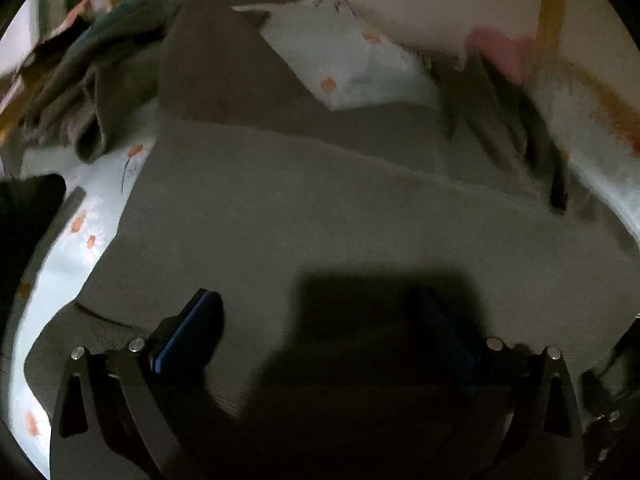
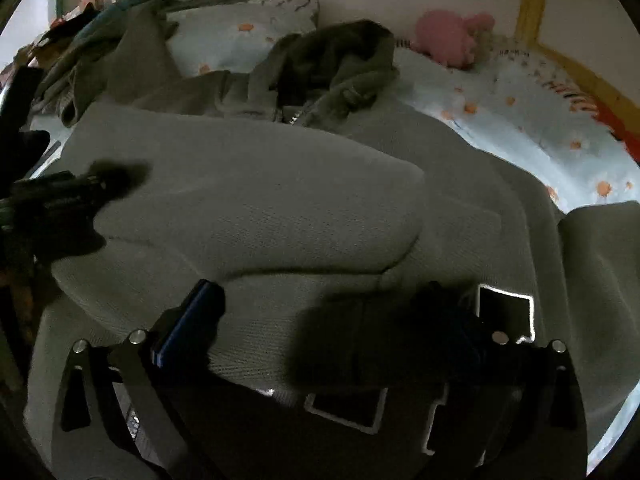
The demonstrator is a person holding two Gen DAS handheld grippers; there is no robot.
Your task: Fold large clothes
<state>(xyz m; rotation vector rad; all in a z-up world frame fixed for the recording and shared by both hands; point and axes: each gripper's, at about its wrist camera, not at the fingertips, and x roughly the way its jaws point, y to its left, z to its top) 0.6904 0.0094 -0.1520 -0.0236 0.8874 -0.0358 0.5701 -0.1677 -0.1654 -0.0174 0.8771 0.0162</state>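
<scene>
Mid-fold, by the look of it — one panel of the grey hooded garment [image 2: 256, 208] already laid over the body, both grippers hanging just above the cloth with nothing between them. Left gripper [image 1: 320, 320]: jaws wide apart, empty, over a flat stretch of the same garment [image 1: 320, 208]. Right gripper [image 2: 324, 316]: jaws likewise wide apart, no cloth pinched. Garment spread on the bed [image 2: 520, 128], its daisy-print sheet showing around the edges from 12 to 3 o'clock in the right view. Next move, as a judgement: picking a fresh hem or corner on each side and closing on it for a further fold, which calls for jaws low enough to catch a single layer rather than the doubled panel. Right view alone: the crumpled hood [image 2: 340, 68] at 12 o'clock, a pink soft toy [image 2: 452, 36] at 1 o'clock against the wall, white-outlined printing [image 2: 506, 312] near 4 o'clock, and the other gripper at 9 o'clock. Left view alone — a diagonal folded edge running toward 2 o'clock and a heap of other clothes [image 1: 100, 80] at 10 o'clock; blurred, so finer detail not readable.
</scene>
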